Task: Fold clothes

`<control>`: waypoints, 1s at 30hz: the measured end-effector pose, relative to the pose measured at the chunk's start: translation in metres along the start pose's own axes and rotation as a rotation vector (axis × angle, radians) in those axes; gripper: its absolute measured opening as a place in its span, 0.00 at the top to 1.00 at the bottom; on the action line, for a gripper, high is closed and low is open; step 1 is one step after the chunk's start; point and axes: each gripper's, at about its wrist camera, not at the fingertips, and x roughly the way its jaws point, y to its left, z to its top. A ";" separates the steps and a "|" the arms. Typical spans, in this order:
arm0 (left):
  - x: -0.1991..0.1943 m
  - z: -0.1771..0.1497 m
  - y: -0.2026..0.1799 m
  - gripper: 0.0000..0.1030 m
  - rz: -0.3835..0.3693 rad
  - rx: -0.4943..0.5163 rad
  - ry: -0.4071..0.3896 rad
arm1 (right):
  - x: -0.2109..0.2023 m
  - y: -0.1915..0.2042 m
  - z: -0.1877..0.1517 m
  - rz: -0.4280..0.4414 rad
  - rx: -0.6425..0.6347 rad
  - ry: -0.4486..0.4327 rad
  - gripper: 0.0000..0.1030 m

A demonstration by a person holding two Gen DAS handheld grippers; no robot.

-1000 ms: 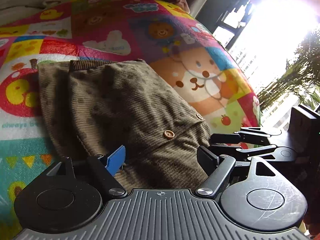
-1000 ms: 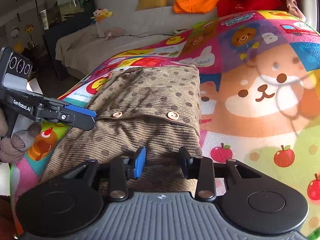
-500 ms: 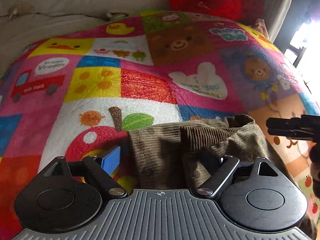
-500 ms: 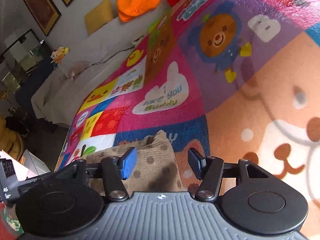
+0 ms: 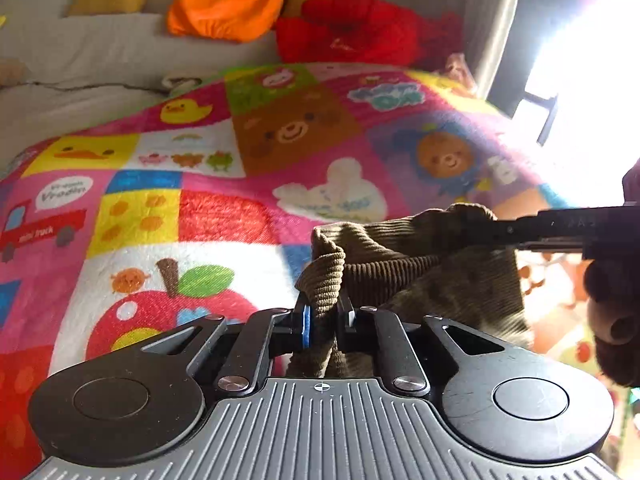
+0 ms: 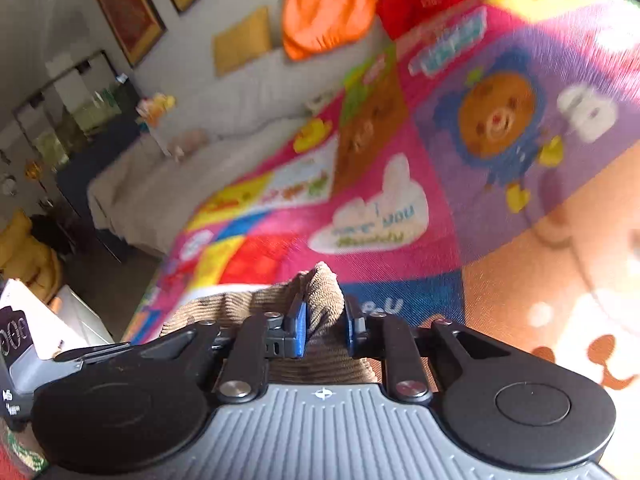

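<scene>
From my left wrist camera I see the brown corduroy garment (image 5: 420,264) bunched on the cartoon-print blanket (image 5: 208,184), in the lower right part of the view. Its ribbed edge runs as a band from my left gripper (image 5: 325,320) toward about 2 o'clock, ending where my right gripper (image 5: 532,230) comes in from 3 o'clock. So the long axis of the lifted edge lies roughly across the frame, tilted up to the right, with the rest of the cloth hanging below it toward 4 o'clock.

The left gripper's jaws are closing, and a thick fold of the ribbed edge stands pinched between the blue pad and the black one. The tool points forward and down at the blanket, toward 12 o'clock in its own view.

In the right wrist view, which is blurred, my right gripper (image 6: 323,330) has its jaws closing too, with a rounded hump of corduroy (image 6: 320,300) clamped between the two blue pads. The cloth peaks at 12 o'clock just past the pads and spreads toward 9 o'clock, where part of the left tool (image 6: 24,360) shows at the frame's edge. This view is rolled, so the blanket slopes from 8 o'clock up to 2 o'clock.

A gloved hand (image 5: 612,312) grips the right tool at 3 to 4 o'clock in the left view. At 12 o'clock beyond the blanket lie an orange cushion (image 5: 228,0) and a red cushion (image 5: 352,30).
</scene>
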 end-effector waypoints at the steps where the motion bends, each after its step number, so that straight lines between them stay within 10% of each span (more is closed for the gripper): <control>1: -0.017 0.001 -0.006 0.88 -0.051 -0.015 -0.014 | -0.018 0.005 -0.002 0.009 -0.016 -0.024 0.84; 12: -0.152 -0.077 -0.081 0.84 -0.275 0.165 0.037 | -0.205 0.029 -0.109 0.072 -0.093 -0.162 0.84; 17: -0.166 -0.121 -0.096 0.57 -0.240 0.319 0.167 | -0.208 0.031 -0.180 -0.055 -0.143 -0.109 0.84; 23: -0.195 -0.087 -0.088 0.14 -0.283 0.364 0.048 | -0.196 0.032 -0.212 -0.132 -0.217 -0.100 0.84; 26: -0.180 -0.059 -0.078 0.08 -0.287 0.341 -0.021 | -0.199 0.027 -0.215 -0.127 -0.211 -0.095 0.84; 30: -0.101 -0.043 -0.057 0.08 -0.291 0.225 0.086 | -0.200 0.026 -0.217 -0.136 -0.197 -0.084 0.84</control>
